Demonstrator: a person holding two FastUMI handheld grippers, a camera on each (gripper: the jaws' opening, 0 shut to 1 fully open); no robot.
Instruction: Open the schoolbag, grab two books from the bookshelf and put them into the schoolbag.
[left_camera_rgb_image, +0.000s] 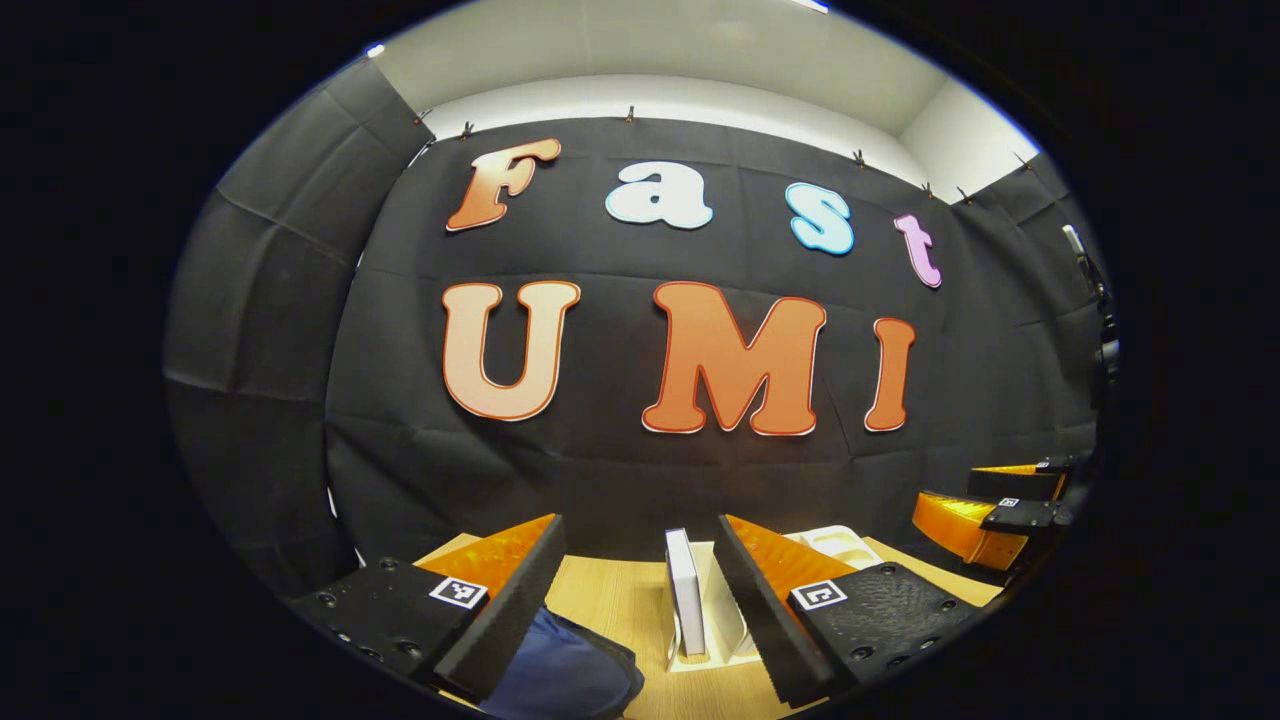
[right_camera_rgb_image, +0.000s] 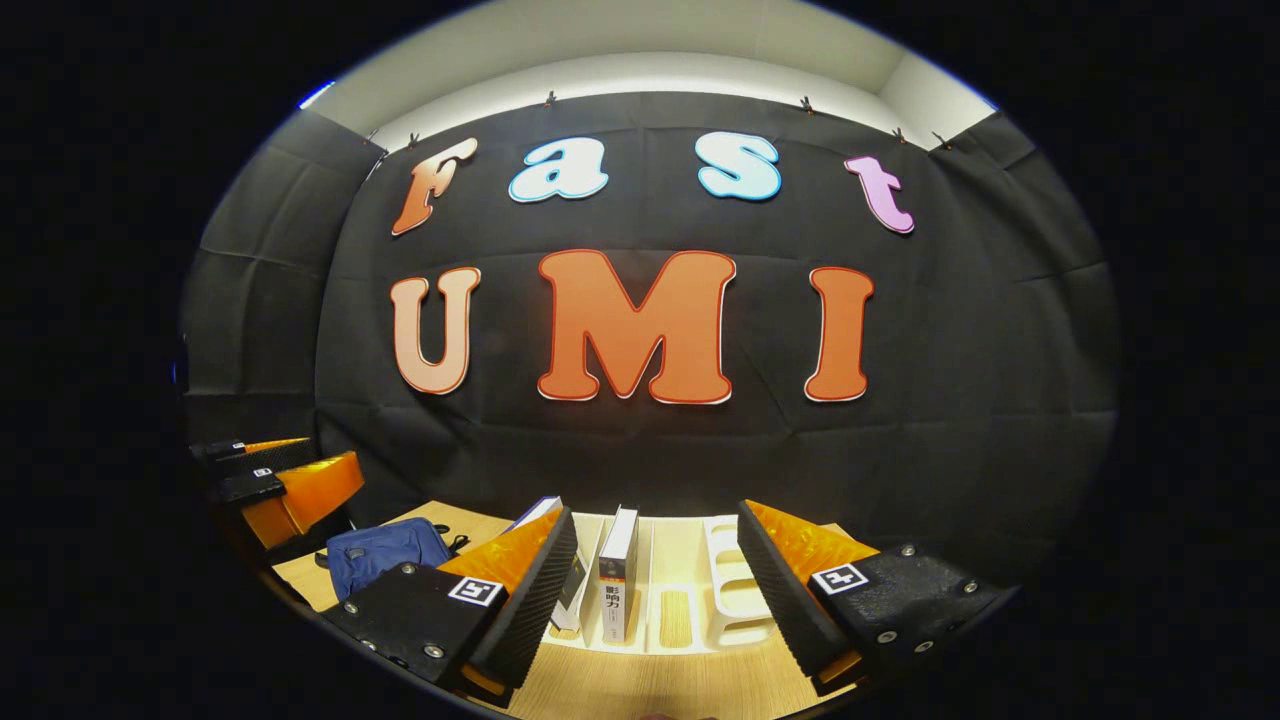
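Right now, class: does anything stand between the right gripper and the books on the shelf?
Nothing visible does. The right gripper is open and points at the upright book in the white shelf; bare table lies between. A second book is partly hidden behind one finger.

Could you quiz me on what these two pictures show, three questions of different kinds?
1. True or false: in the right gripper view, the right gripper is clamped on a book.
2. Multiple choice: what are the books standing in? A) a drawer B) a white bookshelf C) a box.
3. Fill in: the blue schoolbag rests on the wooden ____.

Key:
1. False; its fingers are spread, nothing is between them, and the book stands beyond them in the rack.
2. B.
3. Table. In the left gripper view the left gripper is open too, above the bag.
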